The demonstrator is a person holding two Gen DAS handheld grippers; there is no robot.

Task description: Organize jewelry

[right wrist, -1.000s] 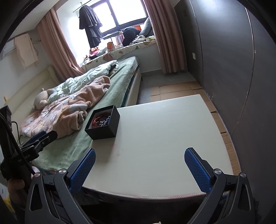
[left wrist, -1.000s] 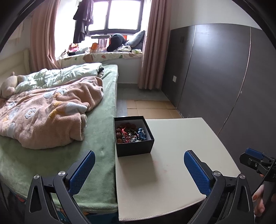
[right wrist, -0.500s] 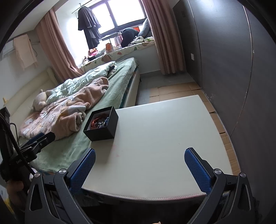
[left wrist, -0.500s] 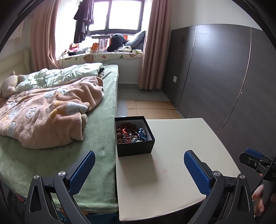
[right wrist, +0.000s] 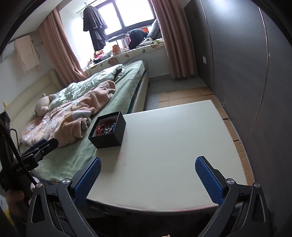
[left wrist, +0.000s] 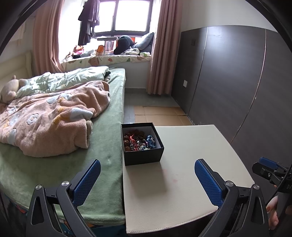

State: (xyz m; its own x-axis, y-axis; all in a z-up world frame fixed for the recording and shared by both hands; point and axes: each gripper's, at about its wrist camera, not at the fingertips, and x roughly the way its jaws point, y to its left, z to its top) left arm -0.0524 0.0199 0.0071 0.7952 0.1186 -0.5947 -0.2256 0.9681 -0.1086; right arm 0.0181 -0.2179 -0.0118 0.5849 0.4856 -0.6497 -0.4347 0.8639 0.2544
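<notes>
The left gripper is spread wide and holds nothing; its blue pads sit low in the left wrist view, one over the edge of the bed and one over the tabletop; the right gripper is likewise spread wide and empty, hovering above the near edge of the same tabletop in the right wrist view. Each gripper shows at the margin of the other's view, gripped by a hand whose fingertips show at the lower right of the left wrist view.

Ahead of the left gripper, a black box stands open on the tabletop, at the edge that meets the bed; inside it lies a tangle of jewelry, with dark brown beads, red cord, silver beads and a blue piece. From the right gripper, the box lies ahead and to the left. The rest of the pale tabletop is bare apart from a faint pink stain.

Beside the tabletop is a bed with a green cover; a pink blanket lies rumpled on it, a pale green quilt behind that, and a plush toy at the far left. Beyond are pink curtains, a bright window and dark clothes hanging. A dark grey panelled wall runs along the right.
</notes>
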